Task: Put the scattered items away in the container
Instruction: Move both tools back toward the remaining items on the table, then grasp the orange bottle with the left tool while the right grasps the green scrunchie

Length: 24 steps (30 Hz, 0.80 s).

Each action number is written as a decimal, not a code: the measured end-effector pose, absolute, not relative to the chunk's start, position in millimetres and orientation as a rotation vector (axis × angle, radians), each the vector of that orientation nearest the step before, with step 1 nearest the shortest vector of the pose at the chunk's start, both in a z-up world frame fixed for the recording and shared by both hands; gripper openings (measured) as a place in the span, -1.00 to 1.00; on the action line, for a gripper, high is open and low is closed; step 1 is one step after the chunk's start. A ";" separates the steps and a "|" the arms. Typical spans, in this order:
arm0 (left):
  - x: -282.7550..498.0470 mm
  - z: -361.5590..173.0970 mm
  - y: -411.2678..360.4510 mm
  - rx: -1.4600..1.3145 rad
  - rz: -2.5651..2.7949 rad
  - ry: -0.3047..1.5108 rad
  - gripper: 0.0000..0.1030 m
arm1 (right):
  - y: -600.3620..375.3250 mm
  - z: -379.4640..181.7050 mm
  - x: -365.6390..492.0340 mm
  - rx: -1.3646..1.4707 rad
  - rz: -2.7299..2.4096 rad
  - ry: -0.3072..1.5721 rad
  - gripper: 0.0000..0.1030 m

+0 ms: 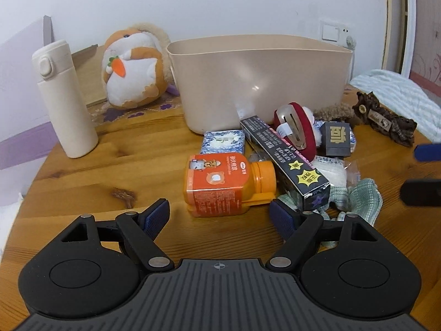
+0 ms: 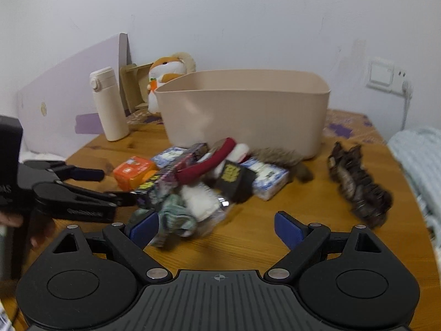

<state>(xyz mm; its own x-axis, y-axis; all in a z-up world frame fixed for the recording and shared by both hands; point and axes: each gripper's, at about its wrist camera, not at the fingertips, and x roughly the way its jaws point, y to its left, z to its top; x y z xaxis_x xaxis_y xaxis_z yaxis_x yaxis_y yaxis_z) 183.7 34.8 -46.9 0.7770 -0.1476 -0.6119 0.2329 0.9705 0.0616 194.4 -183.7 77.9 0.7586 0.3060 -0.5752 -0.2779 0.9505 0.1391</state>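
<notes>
- The container (image 1: 259, 82), a beige plastic tub, stands empty toward the back of the wooden table (image 1: 115, 165); nothing from the heap is in it as far as I can see.
- The scattered items lie heaped just in front of the tub's near wall, some touching it.
- An orange bottle (image 1: 220, 184) lies on its side at the near edge of the heap, its cap toward the long dark box (image 1: 286, 162) that slants across the pile.
- A blue-and-white tissue pack (image 1: 223, 141) sits between the bottle and the tub.
- A red pad with a hair clip (image 1: 296, 132) rests on top of the long box, next to a small black box (image 1: 336, 139) with gold lettering.
- A green checked cloth (image 1: 355, 201) is crumpled at the near right of the heap, beside a white packet (image 1: 332, 172).
- A brown ruffled piece (image 2: 358, 184) lies apart on the right.
- The left gripper (image 1: 219, 216) hangs low over the table with jaws spread wide, the bottle's base just ahead of the gap, neither pad touching it.
- The right gripper (image 2: 217, 229) has jaws wide apart too, empty; its left pad is just beside the cloth.
- A cream flask (image 1: 64, 99) stands upright to the left of the tub, with a plush hamster (image 1: 135, 69) behind it.
</notes>
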 end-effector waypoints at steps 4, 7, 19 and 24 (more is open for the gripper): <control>187.4 -49.2 30.3 0.129 -0.206 0.644 0.57 | -170.3 74.0 198.9 0.063 0.302 0.647 0.78; 191.4 -51.1 27.9 0.120 -0.207 0.642 0.57 | -161.9 69.2 203.5 0.054 0.273 0.667 0.75; 213.3 -59.9 20.4 0.079 -0.193 0.659 0.60 | -158.1 51.5 216.0 0.061 0.224 0.773 0.31; 216.2 -63.1 15.0 0.084 -0.206 0.654 0.64 | -158.1 48.5 216.2 0.053 0.231 0.795 0.01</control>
<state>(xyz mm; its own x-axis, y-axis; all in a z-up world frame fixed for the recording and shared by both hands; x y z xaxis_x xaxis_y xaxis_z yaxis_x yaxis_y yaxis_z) 216.2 14.9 -63.1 0.7744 -0.1636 -0.6112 0.2162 0.9763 0.0127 216.2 -158.1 48.5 0.6765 0.2250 -0.7012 -0.1850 0.9736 0.1339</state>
